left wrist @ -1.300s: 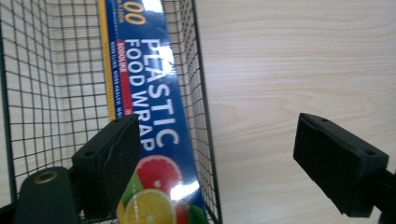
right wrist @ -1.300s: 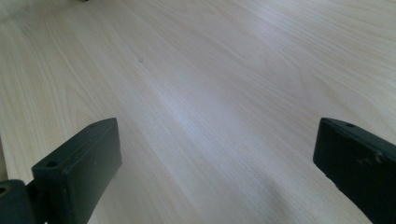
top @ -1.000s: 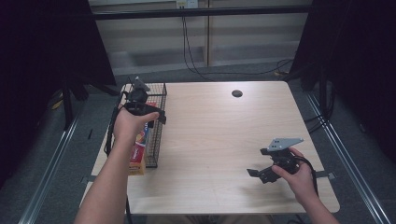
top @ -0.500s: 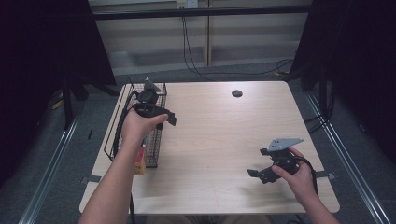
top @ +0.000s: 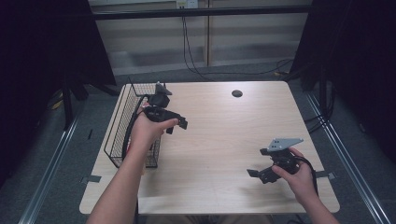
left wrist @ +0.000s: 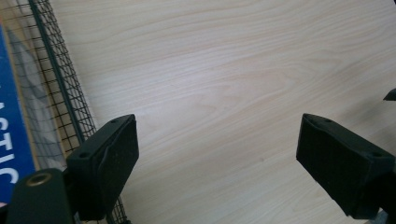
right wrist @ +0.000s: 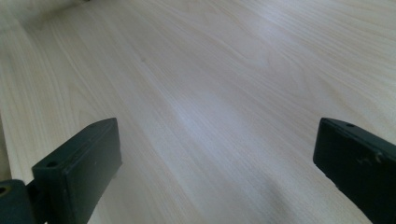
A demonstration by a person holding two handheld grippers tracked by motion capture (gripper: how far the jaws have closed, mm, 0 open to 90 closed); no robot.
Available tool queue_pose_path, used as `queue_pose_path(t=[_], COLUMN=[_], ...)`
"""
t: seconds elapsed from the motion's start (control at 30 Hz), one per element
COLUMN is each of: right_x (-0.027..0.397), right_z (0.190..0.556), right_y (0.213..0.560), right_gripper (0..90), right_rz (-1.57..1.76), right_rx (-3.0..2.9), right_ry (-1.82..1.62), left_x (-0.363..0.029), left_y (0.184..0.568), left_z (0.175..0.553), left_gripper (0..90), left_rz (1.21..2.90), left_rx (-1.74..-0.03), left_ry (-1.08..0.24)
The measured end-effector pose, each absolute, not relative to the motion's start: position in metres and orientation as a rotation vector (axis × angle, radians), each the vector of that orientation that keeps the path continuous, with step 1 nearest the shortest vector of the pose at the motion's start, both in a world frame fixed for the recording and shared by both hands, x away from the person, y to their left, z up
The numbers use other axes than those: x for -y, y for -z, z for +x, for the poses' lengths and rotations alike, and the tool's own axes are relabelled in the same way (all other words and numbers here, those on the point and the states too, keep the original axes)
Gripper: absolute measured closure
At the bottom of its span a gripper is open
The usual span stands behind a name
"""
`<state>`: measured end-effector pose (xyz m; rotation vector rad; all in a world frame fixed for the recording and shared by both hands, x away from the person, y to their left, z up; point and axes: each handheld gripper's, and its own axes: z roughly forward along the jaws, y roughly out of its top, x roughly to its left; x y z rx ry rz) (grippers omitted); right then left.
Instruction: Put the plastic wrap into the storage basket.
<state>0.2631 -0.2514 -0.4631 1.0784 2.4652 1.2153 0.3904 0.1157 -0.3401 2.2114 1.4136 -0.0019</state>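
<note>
From above, the left gripper (top: 175, 122) hovers beside a wire basket (top: 122, 122) at nine o'clock on the worktop (top: 224, 126); the right gripper (top: 259, 173) rests at five o'clock. Its own view shows fingers (left wrist: 105, 163) spread and empty, basket with a blue package (left wrist: 11, 135) at nine o'clock. The right's fingers (right wrist: 77, 163) are likewise spread over bare wood, so seemingly between steps; next likely needs a fresh target.

Blue box (left wrist: 11, 135) lettering cut by frame edge

the left claw (top: 177, 125) has travelled from above the wire basket (top: 122, 122) rightward. it now hangs over the bare bench (top: 224, 121), just beside the basket's right wall.
</note>
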Motion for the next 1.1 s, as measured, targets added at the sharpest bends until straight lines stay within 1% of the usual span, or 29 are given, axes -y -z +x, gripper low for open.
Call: queue_pose_path(t=[0.3, 0.63, 0.83, 1.1], right_x=[0.252, 0.252, 0.252, 0.252], right_z=[0.263, 0.263, 0.263, 0.264], right_y=[0.463, 0.463, 0.463, 0.464], right_gripper=[0.9, 0.9, 0.9, 0.9], right_rz=[1.074, 1.074, 1.071, 1.072], right_rx=[-2.471, -2.468, -2.472, -2.476], right_ry=[-1.218, -1.217, -1.215, -1.212], left_x=[-0.103, -0.093, -0.085, -0.077], left_y=[0.349, 0.361, 0.376, 0.395], left_z=[0.383, 0.374, 0.367, 0.358], left_gripper=[13.1, 13.1, 12.8, 12.9], left_rz=[2.239, 2.227, 2.245, 2.241], left_rx=[-1.362, -1.304, -1.257, -1.236], left_ry=[0.009, 0.031, 0.042, 0.059])
